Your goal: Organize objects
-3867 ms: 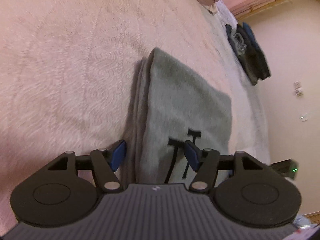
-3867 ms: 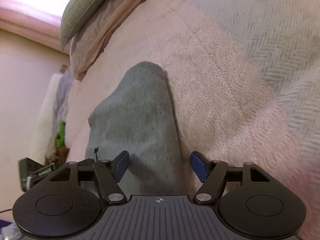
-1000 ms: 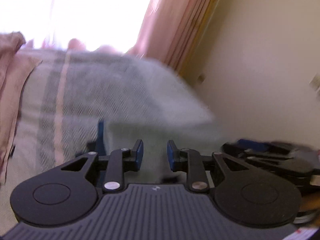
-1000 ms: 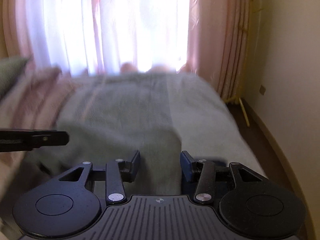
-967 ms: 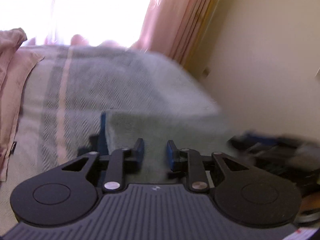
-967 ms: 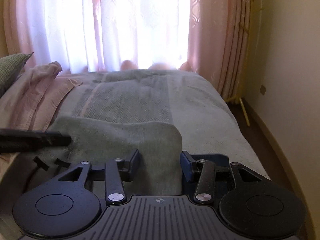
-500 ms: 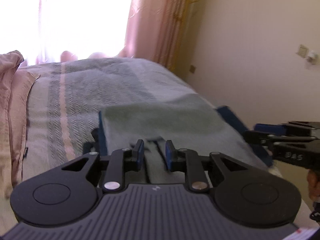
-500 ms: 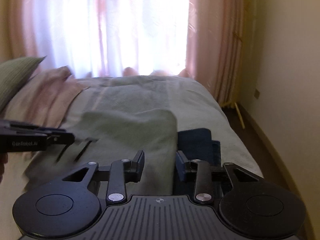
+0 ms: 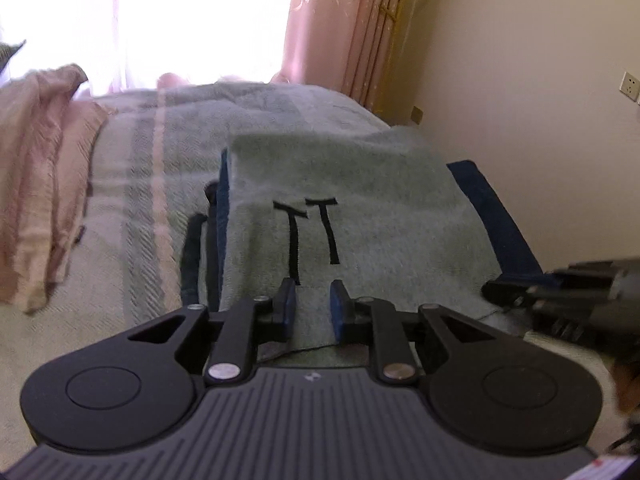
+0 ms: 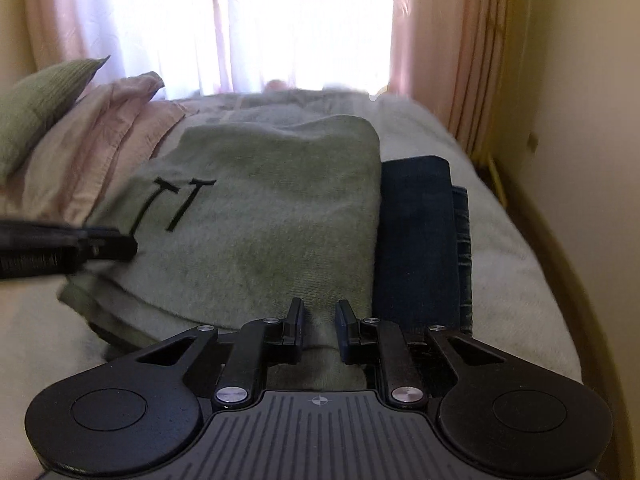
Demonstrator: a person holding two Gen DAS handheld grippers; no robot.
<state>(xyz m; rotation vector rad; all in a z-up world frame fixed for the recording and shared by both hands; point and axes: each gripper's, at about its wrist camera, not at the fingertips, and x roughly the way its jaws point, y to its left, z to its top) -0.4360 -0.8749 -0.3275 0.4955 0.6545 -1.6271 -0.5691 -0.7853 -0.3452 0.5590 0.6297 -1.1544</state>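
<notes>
A folded grey-green garment [image 9: 352, 200] with two black T marks lies on top of a stack of dark blue folded clothes [image 9: 496, 216] on the bed. My left gripper [image 9: 313, 306] is shut on the garment's near edge. My right gripper [image 10: 319, 326] is shut on the same garment [image 10: 260, 216] at its near right edge, beside the dark blue clothes [image 10: 420, 240]. Each gripper shows at the side of the other's view, blurred.
The bed has a grey-green striped cover [image 9: 160, 168]. A pink crumpled blanket [image 9: 36, 160] and a green pillow [image 10: 36, 108] lie at the left. Pink curtains [image 10: 452, 52] and a bright window stand behind. A cream wall [image 9: 540, 80] runs along the right.
Both grippers have carried the grey-green garment across the bed and lowered it onto the dark blue stack. It now lies flatter and covers more of the stack than half a second ago.
</notes>
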